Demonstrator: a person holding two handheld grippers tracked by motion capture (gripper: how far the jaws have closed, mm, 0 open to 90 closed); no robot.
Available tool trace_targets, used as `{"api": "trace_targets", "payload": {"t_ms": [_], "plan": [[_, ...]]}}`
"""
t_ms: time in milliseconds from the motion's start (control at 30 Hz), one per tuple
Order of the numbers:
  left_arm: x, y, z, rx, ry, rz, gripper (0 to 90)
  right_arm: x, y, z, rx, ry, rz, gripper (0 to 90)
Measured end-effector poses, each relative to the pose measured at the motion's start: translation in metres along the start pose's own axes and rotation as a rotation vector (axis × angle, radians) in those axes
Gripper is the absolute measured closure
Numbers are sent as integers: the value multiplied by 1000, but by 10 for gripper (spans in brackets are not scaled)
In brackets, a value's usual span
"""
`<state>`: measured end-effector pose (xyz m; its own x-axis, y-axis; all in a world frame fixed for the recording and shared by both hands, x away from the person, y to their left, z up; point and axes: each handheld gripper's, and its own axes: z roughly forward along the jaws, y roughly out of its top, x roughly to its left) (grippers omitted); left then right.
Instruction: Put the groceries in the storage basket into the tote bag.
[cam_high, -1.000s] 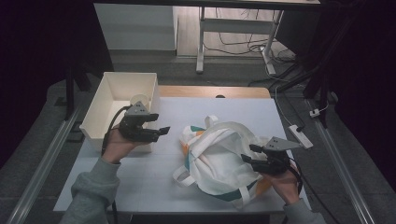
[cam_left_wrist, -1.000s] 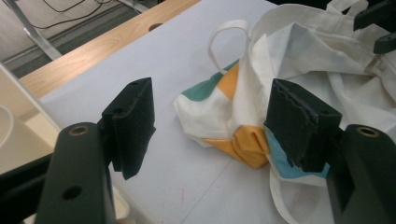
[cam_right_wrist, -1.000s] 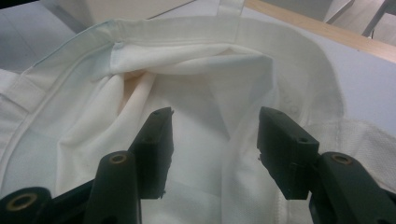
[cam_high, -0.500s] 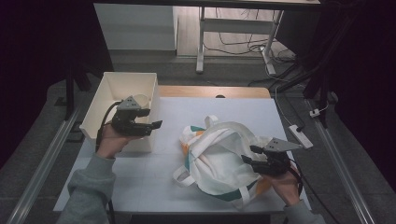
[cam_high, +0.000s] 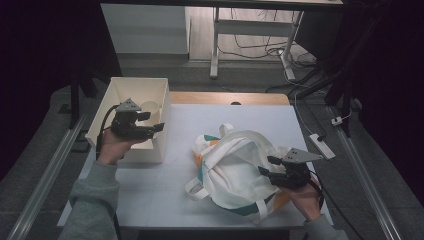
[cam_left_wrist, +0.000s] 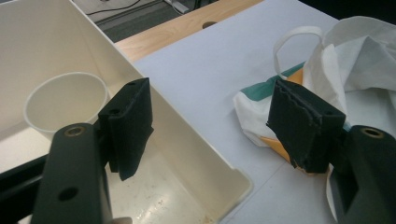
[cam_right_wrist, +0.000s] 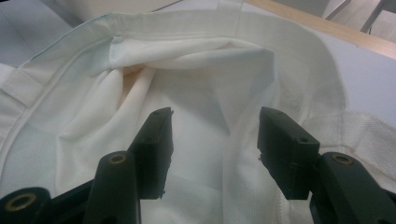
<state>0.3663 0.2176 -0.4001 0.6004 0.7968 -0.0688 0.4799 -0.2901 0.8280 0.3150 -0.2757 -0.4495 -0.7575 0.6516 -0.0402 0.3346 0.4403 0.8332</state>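
Note:
A white cloth bag (cam_high: 240, 165) with green and orange panels lies crumpled on the white table (cam_high: 165, 190), its mouth facing the right. My right gripper (cam_high: 266, 166) hovers open at the bag's right edge; in the right gripper view its jaws frame the bag's open mouth (cam_right_wrist: 196, 88) with nothing between them. My left gripper (cam_high: 156, 121) is open over the near right wall of a cream box (cam_high: 116, 95). A white paper cup (cam_left_wrist: 65, 105) stands inside that box (cam_left_wrist: 187, 154), beyond the left jaw. The bag (cam_left_wrist: 322, 74) lies further right.
A wooden strip (cam_high: 227, 98) runs along the table's far edge. Metal rails (cam_high: 42, 175) flank the table on both sides. Behind the table stand a white cabinet (cam_high: 145, 30) and a desk frame (cam_high: 250, 45) with cables on the floor.
My left gripper has moved left, from the table beside the bag to over the cream box. The right gripper has stayed at the bag's right edge.

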Motion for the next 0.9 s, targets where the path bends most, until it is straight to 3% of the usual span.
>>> {"api": "trace_targets", "payload": {"t_ms": [367,467,900], "plan": [[24,-3,2,21,103,-52,291,-1,0,-2,-3,-18,0,459],[29,-3,5,25,115,-64,285,-1,-1,-2,-1,-18,4,459],[47,1,35,100,191,-70,225,0,-1,0,4,-17,1,458]]}}
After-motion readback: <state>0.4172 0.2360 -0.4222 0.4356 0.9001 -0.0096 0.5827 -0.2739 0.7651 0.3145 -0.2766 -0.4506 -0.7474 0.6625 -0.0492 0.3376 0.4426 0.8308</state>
